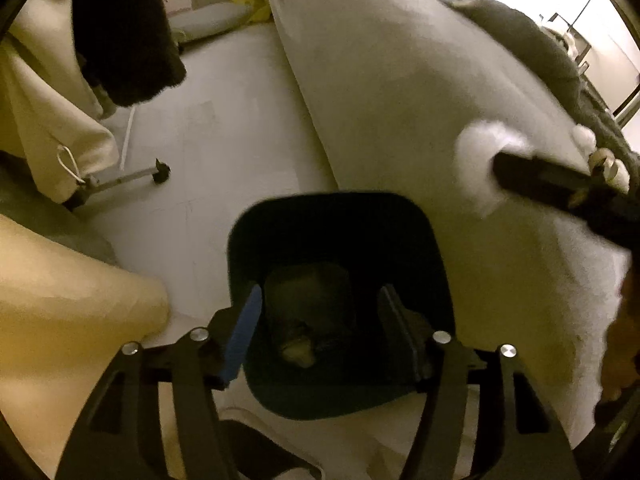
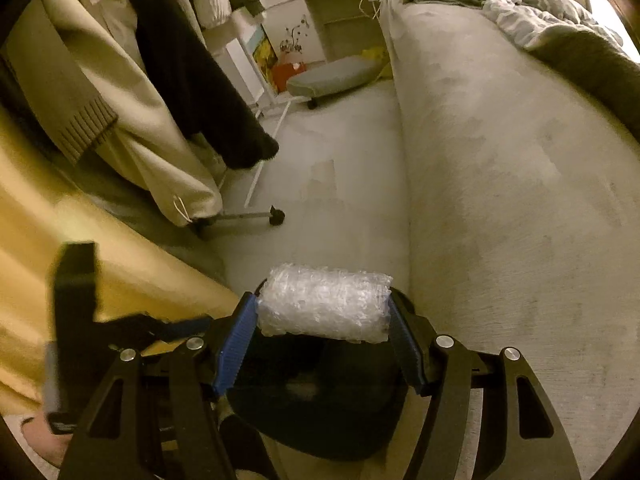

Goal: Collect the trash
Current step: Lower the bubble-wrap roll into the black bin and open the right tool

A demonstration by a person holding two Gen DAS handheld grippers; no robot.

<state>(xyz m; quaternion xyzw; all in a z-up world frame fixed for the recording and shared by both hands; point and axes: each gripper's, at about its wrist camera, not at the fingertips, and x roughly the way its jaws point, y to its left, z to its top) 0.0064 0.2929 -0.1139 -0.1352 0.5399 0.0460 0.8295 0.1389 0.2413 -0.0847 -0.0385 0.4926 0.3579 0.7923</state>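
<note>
Bubble wrap (image 2: 324, 306): a clear, bumpy roll, squeezed from both sides by the right tongs (image 2: 323, 312), just above the bin.
Bin (image 1: 340, 240): dark, open at the top, standing on the pale floor (image 1: 224, 128) right beside the bed; a small bit of trash (image 1: 298, 350) lies at its bottom.
Left tongs (image 1: 320, 322): spread apart over the bin's mouth, gripping nothing.
Bed (image 2: 500, 160): big and pale, next to the bin.
Clothes (image 2: 132, 92): hanging on the far side of the floor from the bin.
Rack foot (image 1: 162, 168): 1 black wheel on the floor, beyond the bin.
</note>
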